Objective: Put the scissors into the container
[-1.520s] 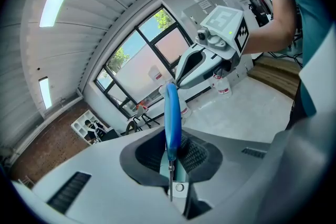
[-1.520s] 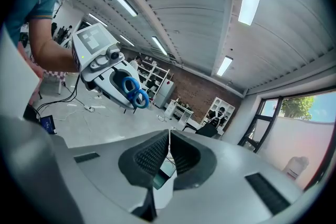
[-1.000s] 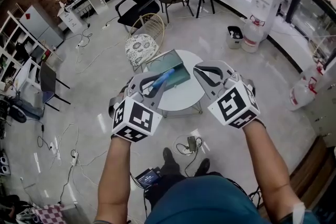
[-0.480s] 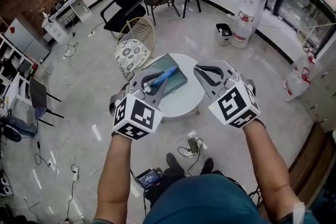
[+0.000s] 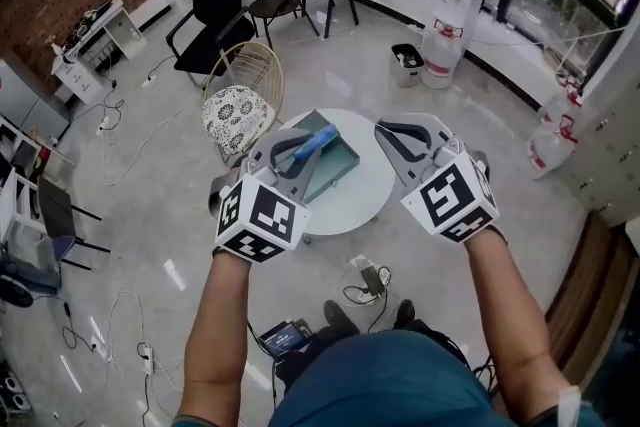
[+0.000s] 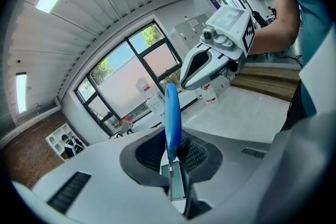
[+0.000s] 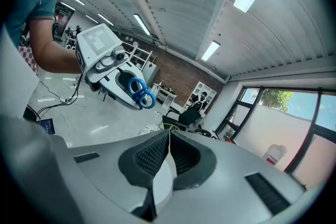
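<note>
The left gripper (image 6: pixel 172 147) is clamped on the scissors (image 6: pixel 172 107). Its own view shows both jaws squeezed in on them just below the blue handle, and the handle sticks up past the tips. In the head view the blue handle points away from the person and a bit to the right. It lines up over the container (image 5: pixel 342 167), a teal open-top box.

The box sits on the left half of the round white table (image 5: pixel 372 193), with its far corner close to the table's far-left edge. The scissors aren't in the box. They're held up in the air, and the table looks to be well below both grippers.

The right gripper (image 7: pixel 169 140) is clenched on nothing, and its own view shows the two jaws meeting in a thin line. In the head view it sits level with the left one, over the right edge of the table. The two are apart, with their marker cubes turned toward the head camera. Each gripper also shows up in the other one's view.

Around the table, a chair with a patterned cushion (image 5: pixel 236 105) stands just beside the far-left edge. A black office chair (image 5: pixel 205 10) is farther back, and a water dispenser (image 5: pixel 447 0) stands by the windows. Cables trail across the floor.
</note>
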